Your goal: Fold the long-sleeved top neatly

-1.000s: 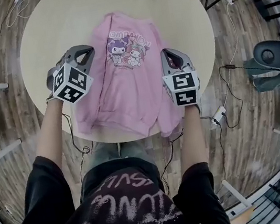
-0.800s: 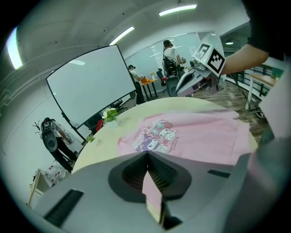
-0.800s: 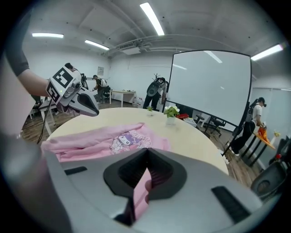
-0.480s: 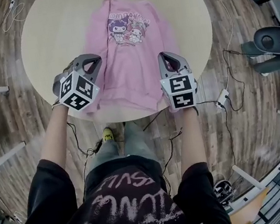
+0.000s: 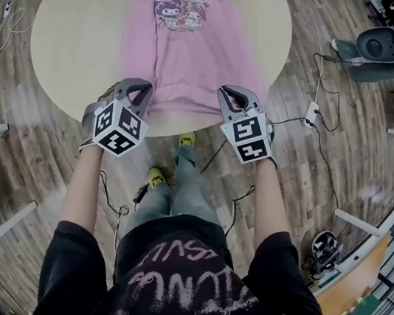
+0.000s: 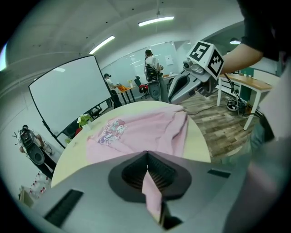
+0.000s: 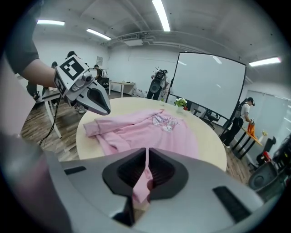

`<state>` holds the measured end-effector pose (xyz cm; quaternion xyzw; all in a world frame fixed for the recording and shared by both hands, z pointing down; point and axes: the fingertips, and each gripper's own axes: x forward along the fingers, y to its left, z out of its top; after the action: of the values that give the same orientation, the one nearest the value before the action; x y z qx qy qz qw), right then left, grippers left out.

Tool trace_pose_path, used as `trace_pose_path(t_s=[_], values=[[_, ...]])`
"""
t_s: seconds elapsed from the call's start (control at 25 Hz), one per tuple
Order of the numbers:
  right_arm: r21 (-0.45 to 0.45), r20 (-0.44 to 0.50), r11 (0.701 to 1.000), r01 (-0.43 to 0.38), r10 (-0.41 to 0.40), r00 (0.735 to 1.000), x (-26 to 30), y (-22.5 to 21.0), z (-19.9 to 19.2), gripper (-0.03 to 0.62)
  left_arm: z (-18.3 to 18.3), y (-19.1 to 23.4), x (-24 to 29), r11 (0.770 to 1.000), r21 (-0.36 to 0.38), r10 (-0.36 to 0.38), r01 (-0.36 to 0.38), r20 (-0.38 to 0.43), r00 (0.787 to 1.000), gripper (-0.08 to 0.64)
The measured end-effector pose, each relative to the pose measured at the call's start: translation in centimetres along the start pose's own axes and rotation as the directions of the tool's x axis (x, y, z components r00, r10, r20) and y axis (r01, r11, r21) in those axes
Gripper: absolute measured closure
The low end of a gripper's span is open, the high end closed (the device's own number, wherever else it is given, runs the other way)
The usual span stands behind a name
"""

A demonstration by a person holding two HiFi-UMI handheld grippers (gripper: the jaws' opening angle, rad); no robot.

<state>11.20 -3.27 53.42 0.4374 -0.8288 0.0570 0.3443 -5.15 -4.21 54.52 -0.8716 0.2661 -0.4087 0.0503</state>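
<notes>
– On the round table (image 5: 75,54), where exactly does the long-sleeved top (image 5: 196,63) lie?

– Spread flat and face up. Its cartoon print (image 5: 182,12) is at the far end and its hem (image 5: 189,108) is by the near edge, just in front of the person.

– And the 2 grippers?

– Each has 1 end of that hem. The left gripper (image 5: 142,89) is clamped tight on a pinch of pink cloth (image 6: 152,191), which hangs out between its jaws. The right gripper (image 5: 229,91) pinches the other end. Its jaws have just been opening a little, yet pink fabric sits between them and the pads press on it.

– How will the garment handle?

– Light, soft and limp, I'd judge. It should sag between the 2 holds, drape over any edge and wrinkle if dragged. It isn't fragile, and it looks unlikely to slide on ribbed pads.

– Where should it be held?

– At the thicker hem band near both corners, as now, so the pull stays even. A thin pinch could slip free if the right jaws loosen further.
</notes>
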Motion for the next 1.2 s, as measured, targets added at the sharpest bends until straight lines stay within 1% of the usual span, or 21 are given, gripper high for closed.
trace_pose_path(t_s=[0.08,0.24,0.36,0.44,0.56,0.64,0.68,0.76,0.88,0.96,1.12,1.2], values=[[-0.005,-0.02,1.0,-0.009,0.009,1.0,-0.7,1.1,-1.4,0.551,-0.3,-1.6,0.0,1.0,0.02,-0.021,0.021,-0.006,1.0,0.546],[-0.024,-0.091,0.999,-0.027,0.025,0.996,-1.2,2.2,-4.6,0.506,-1.0,-4.1,0.5,0.998,0.044,-0.05,0.052,-0.034,0.998,0.533],[-0.052,-0.129,0.997,-0.052,0.045,0.991,-0.7,3.0,-6.6,0.474,-1.6,-5.6,1.2,0.995,0.058,-0.076,0.08,-0.06,0.995,0.484],[-0.088,-0.149,0.994,-0.062,0.048,0.988,-0.1,3.0,-7.4,0.454,-1.5,-6.0,2.0,0.992,0.087,-0.082,0.089,-0.081,0.993,0.446],[-0.111,-0.162,0.991,-0.069,0.051,0.985,0.8,2.8,-7.8,0.445,-1.0,-6.0,3.3,0.984,0.152,-0.078,0.095,-0.114,0.99,0.436],[-0.119,-0.167,0.99,-0.074,0.054,0.984,1.1,2.7,-8.0,0.457,-0.9,-6.0,4.2,0.976,0.195,-0.072,0.1,-0.145,0.987,0.437],[-0.126,-0.166,0.99,-0.069,0.048,0.985,1.3,2.5,-8.0,0.477,-0.9,-5.8,4.7,0.971,0.217,-0.067,0.101,-0.161,0.985,0.437],[-0.13,-0.155,0.99,-0.049,0.029,0.988,1.4,2.0,-8.0,0.565,-1.2,-5.7,5.5,0.963,0.245,-0.065,0.111,-0.191,0.98,0.444],[-0.119,-0.144,0.992,-0.047,0.029,0.989,1.3,1.6,-7.7,0.575,-1.3,-5.4,5.8,0.956,0.265,-0.07,0.126,-0.209,0.975,0.517],[-0.116,-0.134,0.992,-0.05,0.035,0.99,1.1,1.2,-7.4,0.578,-1.0,-5.0,5.6,0.957,0.263,-0.069,0.123,-0.207,0.976,0.525],[-0.118,-0.112,0.992,-0.039,0.026,0.993,0.2,0.5,-6.6,0.578,-0.1,-4.4,4.5,0.967,0.232,-0.069,0.11,-0.179,0.981,0.525],[-0.133,-0.099,0.991,-0.029,0.016,0.995,-0.3,0.3,-5.9,0.578,0.5,-4.0,3.6,0.966,0.239,-0.055,0.095,-0.168,0.984,0.525]])
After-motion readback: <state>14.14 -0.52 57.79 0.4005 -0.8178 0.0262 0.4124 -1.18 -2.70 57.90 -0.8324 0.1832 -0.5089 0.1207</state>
